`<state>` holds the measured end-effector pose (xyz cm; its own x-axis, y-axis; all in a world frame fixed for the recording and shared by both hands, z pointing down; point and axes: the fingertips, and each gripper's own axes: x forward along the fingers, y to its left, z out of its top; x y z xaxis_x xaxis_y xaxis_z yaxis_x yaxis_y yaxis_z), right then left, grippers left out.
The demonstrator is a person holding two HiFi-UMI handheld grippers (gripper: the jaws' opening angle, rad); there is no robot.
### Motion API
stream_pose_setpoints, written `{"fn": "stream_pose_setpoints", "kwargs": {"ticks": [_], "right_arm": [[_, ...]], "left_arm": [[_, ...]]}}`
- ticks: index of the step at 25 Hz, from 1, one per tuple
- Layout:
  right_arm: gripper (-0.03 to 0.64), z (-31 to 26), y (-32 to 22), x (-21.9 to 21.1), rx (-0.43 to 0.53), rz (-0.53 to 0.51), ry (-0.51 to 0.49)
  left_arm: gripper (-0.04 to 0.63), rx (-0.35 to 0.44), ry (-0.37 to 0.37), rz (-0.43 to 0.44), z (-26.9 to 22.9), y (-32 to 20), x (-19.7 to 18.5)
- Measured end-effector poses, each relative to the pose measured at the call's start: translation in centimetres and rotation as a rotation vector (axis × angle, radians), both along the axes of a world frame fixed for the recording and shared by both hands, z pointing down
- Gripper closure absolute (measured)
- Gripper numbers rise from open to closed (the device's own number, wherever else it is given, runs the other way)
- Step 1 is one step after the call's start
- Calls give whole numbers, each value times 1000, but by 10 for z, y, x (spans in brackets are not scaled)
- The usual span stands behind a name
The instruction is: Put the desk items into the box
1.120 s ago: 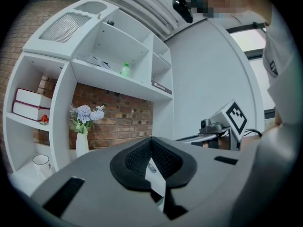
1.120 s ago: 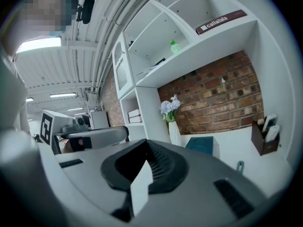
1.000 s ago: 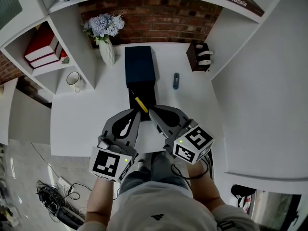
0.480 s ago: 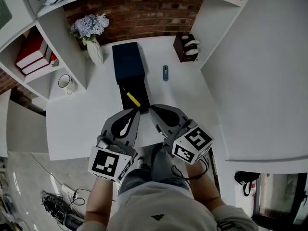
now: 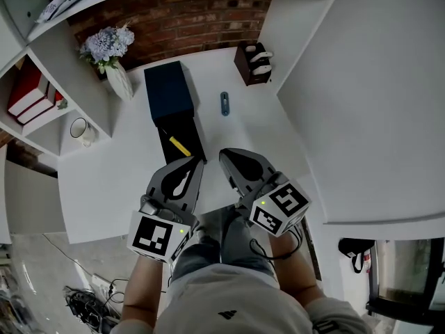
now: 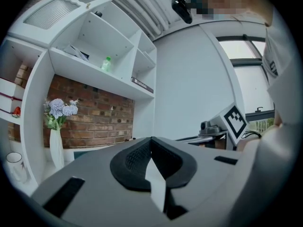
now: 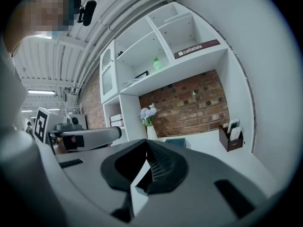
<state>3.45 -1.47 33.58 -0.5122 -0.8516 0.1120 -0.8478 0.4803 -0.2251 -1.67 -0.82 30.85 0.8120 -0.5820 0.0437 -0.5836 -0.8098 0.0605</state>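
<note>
On the white desk (image 5: 118,179) lies a dark blue box (image 5: 167,90), with a black open section (image 5: 186,132) in front of it that holds a yellow stick-like item (image 5: 179,145). To its right a small blue item (image 5: 224,103) rests on the desk. My left gripper (image 5: 197,164) hovers just before the black section's near end, jaws shut and empty. Beside it, my right gripper (image 5: 224,158) is shut with nothing in it. In the right gripper view the box (image 7: 176,142) shows beyond the shut jaws. The left gripper view looks along the shut jaws at the brick wall.
A brown organizer (image 5: 252,62) stands at the desk's back right corner. A white vase of flowers (image 5: 111,65) is at the back left, with a mug (image 5: 81,129) and red books (image 5: 28,97) on the side shelves. White walls close in on the right.
The desk, box and shelves have drifted left and up in the head view as the head turned. Both grippers stay shut, side by side, at the desk's near edge.
</note>
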Motion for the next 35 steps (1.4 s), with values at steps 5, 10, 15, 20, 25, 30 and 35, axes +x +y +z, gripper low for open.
{"fn": "stream_pose_setpoints", "kwargs": {"ticks": [5, 10, 15, 20, 25, 30, 35], "right_arm": [[607, 9, -17, 22, -29, 15, 11], [607, 23, -39, 44, -74, 12, 16], [607, 34, -73, 61, -117, -24, 12], [607, 48, -108, 72, -156, -61, 45], [606, 65, -142, 83, -199, -93, 66], [606, 87, -170, 99, -260, -104, 71], [604, 115, -192, 113, -328, -108, 96]], "left_arm": [[584, -18, 0, 3, 4, -13, 18], [584, -17, -5, -14, 8, -30, 34], [584, -27, -4, -51, 9, -49, 46], [584, -37, 1, -97, 10, -72, 54], [584, -48, 10, -138, 12, -92, 60], [584, -72, 9, -181, 18, -106, 69], [584, -93, 9, -223, 24, -116, 75]]}}
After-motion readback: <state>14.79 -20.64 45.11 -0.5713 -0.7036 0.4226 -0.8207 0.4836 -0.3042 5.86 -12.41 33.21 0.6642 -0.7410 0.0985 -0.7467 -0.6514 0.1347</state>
